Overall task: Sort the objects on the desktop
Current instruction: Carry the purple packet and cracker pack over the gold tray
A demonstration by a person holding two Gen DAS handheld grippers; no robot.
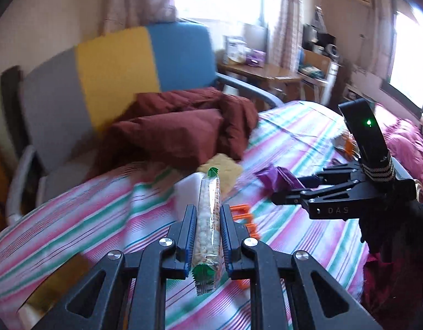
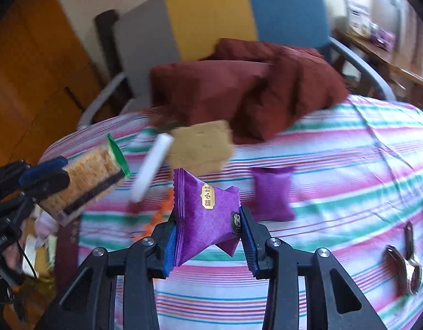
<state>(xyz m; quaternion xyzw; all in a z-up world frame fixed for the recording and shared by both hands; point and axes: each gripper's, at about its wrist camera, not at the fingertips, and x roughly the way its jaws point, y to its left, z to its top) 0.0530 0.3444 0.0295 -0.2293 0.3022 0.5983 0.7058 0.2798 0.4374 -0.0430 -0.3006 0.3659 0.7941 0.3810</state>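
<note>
Cracker pack [image 1: 207, 220], clear wrap with green ends, sits clamped lengthwise between the blue pads of the left gripper [image 1: 207, 214], jaws closed tight on it and the pack lifted clear of the striped cloth [image 1: 307, 143]. From the right wrist view the same pack [image 2: 87, 176] shows at the left edge, tilted upward, its green end uppermost.

Right gripper [image 2: 208, 225] holds a purple snack packet [image 2: 203, 214] with a gold label; jaws partly closed, pads pressing the packet's two sides, the packet raised above the cloth. In the left wrist view this gripper [image 1: 277, 192] reaches in from the right with the purple wrapper at its tips.

On the cloth: a second purple packet [image 2: 272, 192] just right of the held one, a tan square biscuit [image 2: 200, 145] beyond it, a white stick-like item [image 2: 152, 165] blurred, orange plastic pieces [image 1: 241, 211], metal keys [image 2: 406, 269] at far right. Dark red cushion [image 2: 239, 90] lies at the far edge, against a grey, yellow and blue chair [image 2: 211, 16].
</note>
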